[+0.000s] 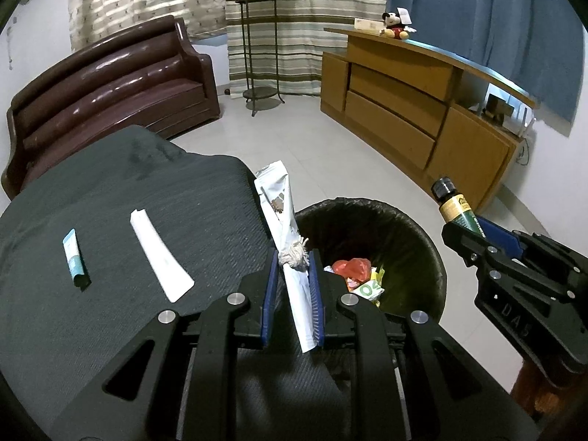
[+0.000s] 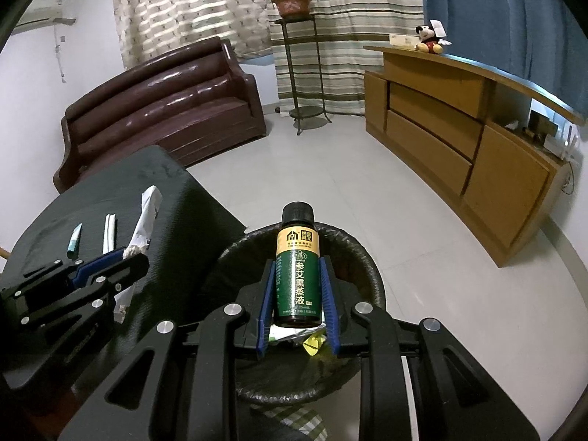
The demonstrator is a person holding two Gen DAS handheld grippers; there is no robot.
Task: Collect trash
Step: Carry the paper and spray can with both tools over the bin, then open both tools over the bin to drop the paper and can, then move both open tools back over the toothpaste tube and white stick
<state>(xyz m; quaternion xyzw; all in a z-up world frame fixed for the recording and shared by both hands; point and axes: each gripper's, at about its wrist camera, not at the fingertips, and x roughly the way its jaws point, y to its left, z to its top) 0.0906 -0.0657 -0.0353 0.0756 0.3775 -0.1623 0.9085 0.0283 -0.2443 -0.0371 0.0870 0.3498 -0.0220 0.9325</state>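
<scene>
My left gripper (image 1: 293, 257) is shut on a long white wrapper (image 1: 280, 205) with a knotted string, held at the table's right edge beside the black-lined trash bin (image 1: 411, 228). It also shows in the right wrist view (image 2: 141, 220). My right gripper (image 2: 297, 268) is shut on a small green bottle (image 2: 297, 275) with a black cap, held over the bin (image 2: 352, 253). The bottle also shows in the left wrist view (image 1: 454, 204). Coloured trash (image 1: 354, 270) lies in the bin. A small teal tube (image 1: 75, 259) and a white paper strip (image 1: 160, 253) lie on the table.
The table wears a dark cloth (image 1: 110, 191). A brown sofa (image 1: 110, 84) stands behind it. A plant stand (image 1: 259, 47) and a wooden cabinet (image 1: 415, 110) with a plush toy stand across the tiled floor (image 1: 294, 136).
</scene>
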